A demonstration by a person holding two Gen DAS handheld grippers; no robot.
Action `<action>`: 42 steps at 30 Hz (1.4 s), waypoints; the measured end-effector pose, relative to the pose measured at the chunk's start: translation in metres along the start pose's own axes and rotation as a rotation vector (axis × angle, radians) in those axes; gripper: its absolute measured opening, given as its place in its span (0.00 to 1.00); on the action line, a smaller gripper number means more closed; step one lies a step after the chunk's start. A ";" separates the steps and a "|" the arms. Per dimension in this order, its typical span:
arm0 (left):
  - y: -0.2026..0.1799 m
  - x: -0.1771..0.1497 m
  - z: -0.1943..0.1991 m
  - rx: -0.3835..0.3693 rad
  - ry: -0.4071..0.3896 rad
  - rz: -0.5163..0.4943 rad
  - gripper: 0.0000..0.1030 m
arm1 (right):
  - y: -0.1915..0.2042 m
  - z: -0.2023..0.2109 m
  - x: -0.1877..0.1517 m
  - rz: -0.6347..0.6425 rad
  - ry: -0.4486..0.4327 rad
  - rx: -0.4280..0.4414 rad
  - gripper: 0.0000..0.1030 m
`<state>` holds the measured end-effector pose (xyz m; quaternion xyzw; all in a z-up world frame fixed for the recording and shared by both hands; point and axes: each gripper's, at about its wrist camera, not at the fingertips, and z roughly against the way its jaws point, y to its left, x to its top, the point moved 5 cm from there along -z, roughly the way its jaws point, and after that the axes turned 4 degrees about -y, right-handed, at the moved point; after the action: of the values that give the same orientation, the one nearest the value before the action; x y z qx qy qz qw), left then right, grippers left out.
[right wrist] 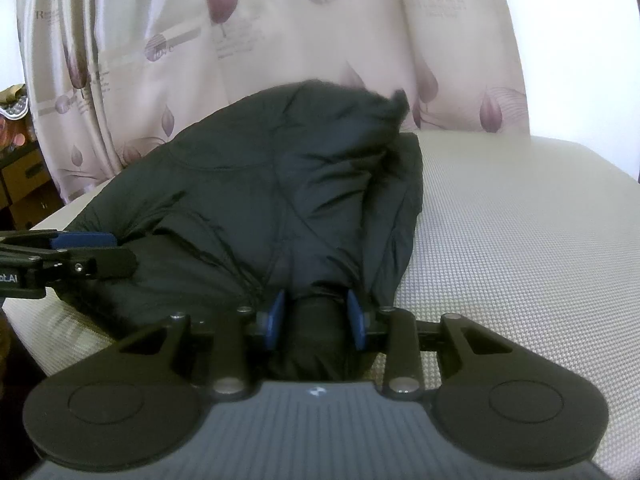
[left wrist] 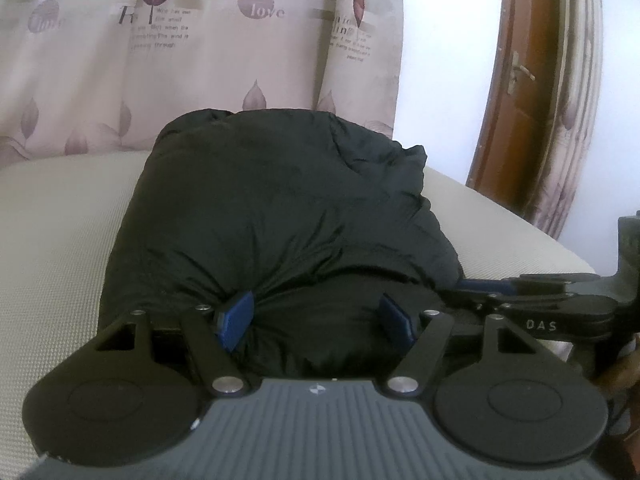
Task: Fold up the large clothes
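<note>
A black puffy jacket (left wrist: 276,208) lies bunched on a cream textured mattress (left wrist: 60,248). My left gripper (left wrist: 316,316) has its blue pads spread wide around the jacket's near edge, with fabric bulging between them. The right gripper shows at the right edge of this view (left wrist: 540,304). In the right wrist view the jacket (right wrist: 260,184) is folded over. My right gripper (right wrist: 316,314) is shut on a thick fold of its near edge. The left gripper shows at the left (right wrist: 68,256).
A cream curtain with purple leaf prints (left wrist: 180,60) hangs behind the mattress. A brown wooden door with a handle (left wrist: 516,92) stands at the right. Wooden drawers (right wrist: 24,184) stand at the left in the right wrist view. The mattress (right wrist: 520,240) extends to the right.
</note>
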<state>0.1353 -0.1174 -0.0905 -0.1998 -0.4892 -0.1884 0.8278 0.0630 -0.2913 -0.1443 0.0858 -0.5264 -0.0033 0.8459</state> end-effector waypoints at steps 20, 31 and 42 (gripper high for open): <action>0.005 -0.005 -0.001 -0.004 -0.004 -0.012 0.69 | -0.005 0.000 0.001 -0.005 0.001 -0.001 0.32; 0.028 0.002 0.033 -0.020 -0.124 0.035 0.69 | -0.007 0.000 -0.001 -0.043 -0.004 0.002 0.38; 0.042 -0.012 0.014 -0.055 -0.056 0.092 0.69 | -0.018 0.004 0.003 -0.114 0.026 0.019 0.46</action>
<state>0.1408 -0.0733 -0.1005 -0.2499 -0.4973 -0.1579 0.8156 0.0621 -0.3100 -0.1422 0.1239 -0.5098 -0.0455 0.8501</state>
